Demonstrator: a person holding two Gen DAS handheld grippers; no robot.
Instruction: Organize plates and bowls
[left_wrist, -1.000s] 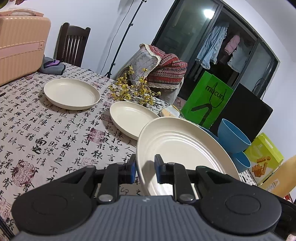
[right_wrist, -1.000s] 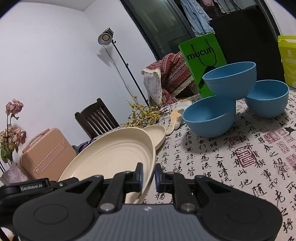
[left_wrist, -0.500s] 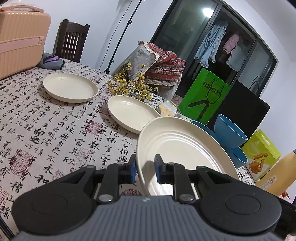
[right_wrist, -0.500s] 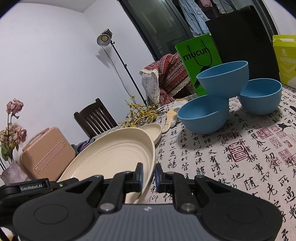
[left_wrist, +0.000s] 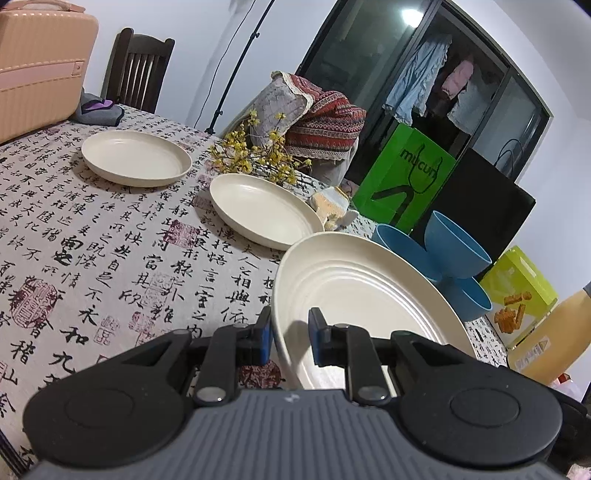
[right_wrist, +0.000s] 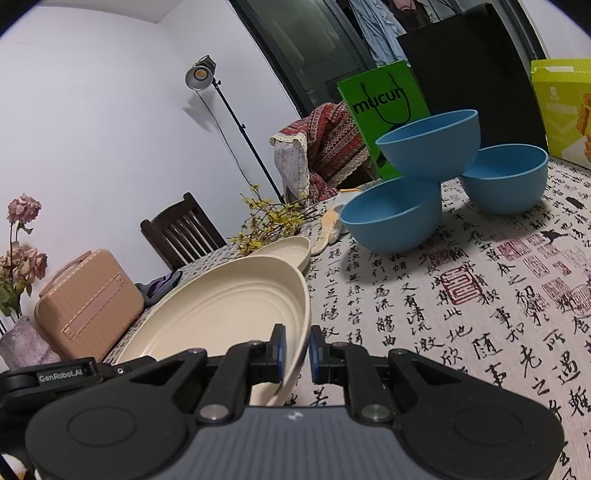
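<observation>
Above a worktop (left_wrist: 110, 229) covered by a cloth printed with black calligraphy, two handheld grippers share one large cream plate (left_wrist: 354, 295), held tilted off the surface. The left gripper (left_wrist: 290, 332) pinches the plate's near rim, one blue-padded finger outside the rim and the other over its ridged inner face. The right gripper (right_wrist: 296, 349) pinches the rim on the opposite side, its fingers closed tight on the thin edge.

Two smaller cream plates lie flat on the cloth: the nearer plate (left_wrist: 264, 210) just beyond the held one, the far plate (left_wrist: 136, 157) well apart, towards a pink suitcase (left_wrist: 40, 66). A spray of yellow flowers (left_wrist: 258, 158) lies between them at the far edge.

Three blue bowls (right_wrist: 432, 147) cluster together, the top one resting tilted on the rims of the two below. Behind them stands a green paper bag (right_wrist: 384, 107), with a yellow-green box (right_wrist: 565, 107) beside it.
</observation>
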